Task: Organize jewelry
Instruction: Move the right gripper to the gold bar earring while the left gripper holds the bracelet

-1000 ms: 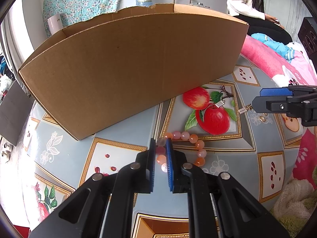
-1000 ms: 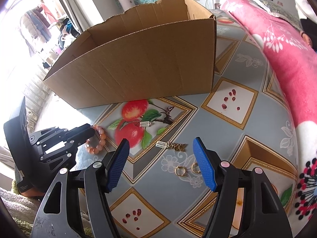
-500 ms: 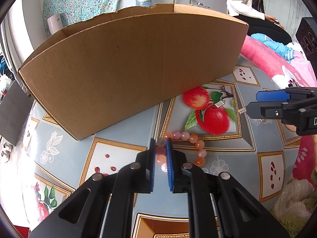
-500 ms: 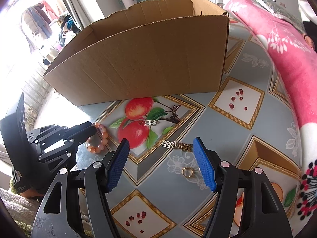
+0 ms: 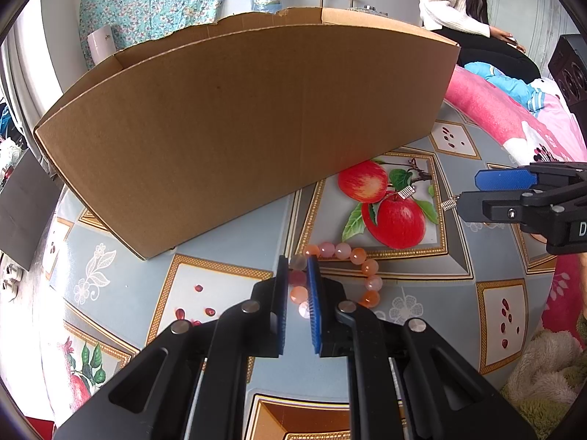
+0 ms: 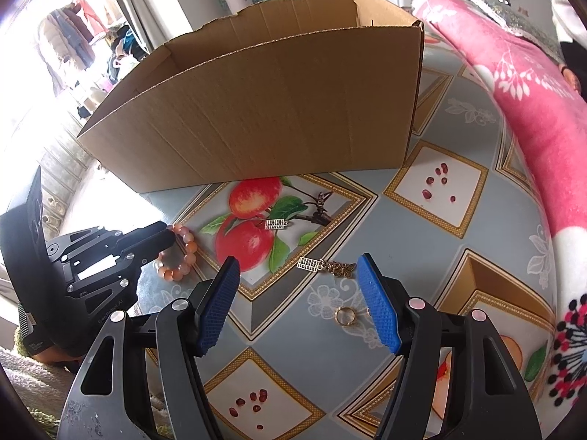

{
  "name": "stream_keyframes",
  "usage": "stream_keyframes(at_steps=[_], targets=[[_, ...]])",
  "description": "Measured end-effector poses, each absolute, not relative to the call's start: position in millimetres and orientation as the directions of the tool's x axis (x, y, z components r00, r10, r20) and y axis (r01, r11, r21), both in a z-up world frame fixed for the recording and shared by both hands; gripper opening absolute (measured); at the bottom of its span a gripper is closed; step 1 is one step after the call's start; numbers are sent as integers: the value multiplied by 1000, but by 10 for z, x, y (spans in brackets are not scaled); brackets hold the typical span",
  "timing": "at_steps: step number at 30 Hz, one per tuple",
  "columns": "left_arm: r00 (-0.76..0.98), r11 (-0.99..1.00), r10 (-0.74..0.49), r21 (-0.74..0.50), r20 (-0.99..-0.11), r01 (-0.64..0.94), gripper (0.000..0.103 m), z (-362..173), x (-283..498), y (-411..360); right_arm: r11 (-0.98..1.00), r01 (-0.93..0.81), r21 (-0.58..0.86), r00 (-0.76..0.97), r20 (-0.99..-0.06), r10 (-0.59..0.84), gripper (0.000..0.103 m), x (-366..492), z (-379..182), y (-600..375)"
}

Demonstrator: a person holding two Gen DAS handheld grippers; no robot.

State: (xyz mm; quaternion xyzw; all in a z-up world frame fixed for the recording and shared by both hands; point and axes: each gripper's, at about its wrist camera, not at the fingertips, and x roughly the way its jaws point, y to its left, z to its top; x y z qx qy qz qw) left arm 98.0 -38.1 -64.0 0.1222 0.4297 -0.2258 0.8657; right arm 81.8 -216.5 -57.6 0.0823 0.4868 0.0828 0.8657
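Observation:
My left gripper (image 5: 298, 267) is shut on one side of a pink and orange bead bracelet (image 5: 361, 260) that lies on the patterned tablecloth; it also shows in the right wrist view (image 6: 182, 253). My right gripper (image 6: 299, 278) is open above a gold charm pendant (image 6: 324, 267) and two gold rings (image 6: 346, 316). A second small silver charm (image 6: 276, 224) lies on the printed apple. The open cardboard box (image 6: 264, 110) stands behind the jewelry, also seen in the left wrist view (image 5: 238, 128).
A pink floral blanket (image 6: 532, 110) runs along the right of the table. A person in white (image 5: 458, 3) sits behind the box. A fluffy cloth (image 5: 543, 377) lies at the near right edge. A white cup (image 5: 101, 42) stands beyond the box.
My right gripper has moved forward toward the box, so the charm pendant and rings now sit closer between its fingers. My left gripper stays shut on the bracelet.

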Motion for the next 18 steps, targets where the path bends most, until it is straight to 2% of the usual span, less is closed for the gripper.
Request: stream_keyframes(at_steps=[18], targets=[[530, 869, -284, 19, -799, 494, 10, -634, 978, -381, 974, -66, 216, 512, -831, 219, 63, 811, -589, -2167]])
